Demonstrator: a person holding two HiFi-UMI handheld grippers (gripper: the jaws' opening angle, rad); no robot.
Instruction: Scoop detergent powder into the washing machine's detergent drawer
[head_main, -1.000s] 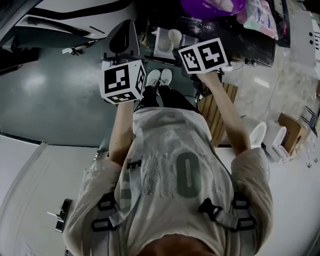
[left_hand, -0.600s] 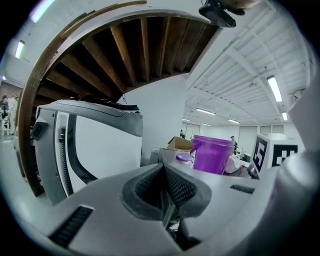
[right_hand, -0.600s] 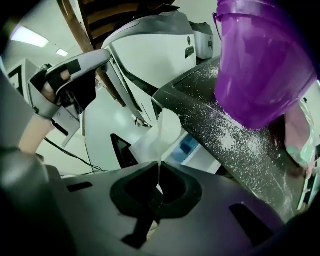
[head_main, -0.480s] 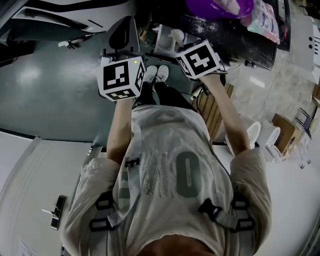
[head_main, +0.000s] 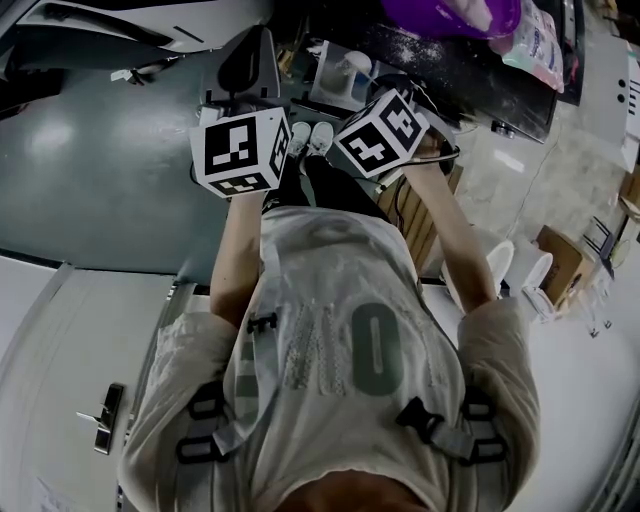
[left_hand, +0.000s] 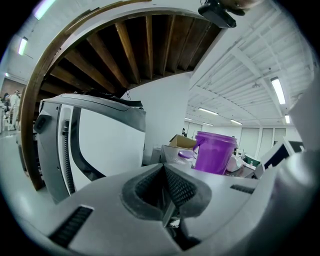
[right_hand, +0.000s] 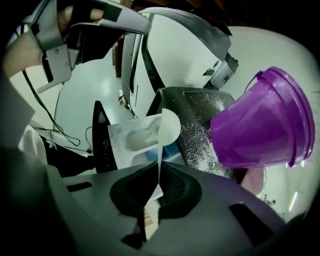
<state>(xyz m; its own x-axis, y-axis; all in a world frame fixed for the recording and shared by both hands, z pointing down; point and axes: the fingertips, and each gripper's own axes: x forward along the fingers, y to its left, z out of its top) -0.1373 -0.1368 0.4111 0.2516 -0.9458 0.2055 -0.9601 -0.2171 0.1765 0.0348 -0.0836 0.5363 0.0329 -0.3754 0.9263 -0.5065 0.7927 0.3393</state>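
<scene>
One white scoop (right_hand: 169, 125), thin handle pinched in right tool (right_hand: 157, 175), round bowl by powder-dusted drawer (right_hand: 127, 137); left tool (left_hand: 164, 180) closed, empty.

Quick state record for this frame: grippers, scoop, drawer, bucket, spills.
left gripper: jaws together, nothing held
right gripper: shut on the scoop handle
scoop: white, bowl seen edge-on in front of the drawer
drawer: pulled out, pale contents, likely powder
purple bucket: right of the drawer
spilled powder: scattered on the dark surface between drawer and bucket
</scene>
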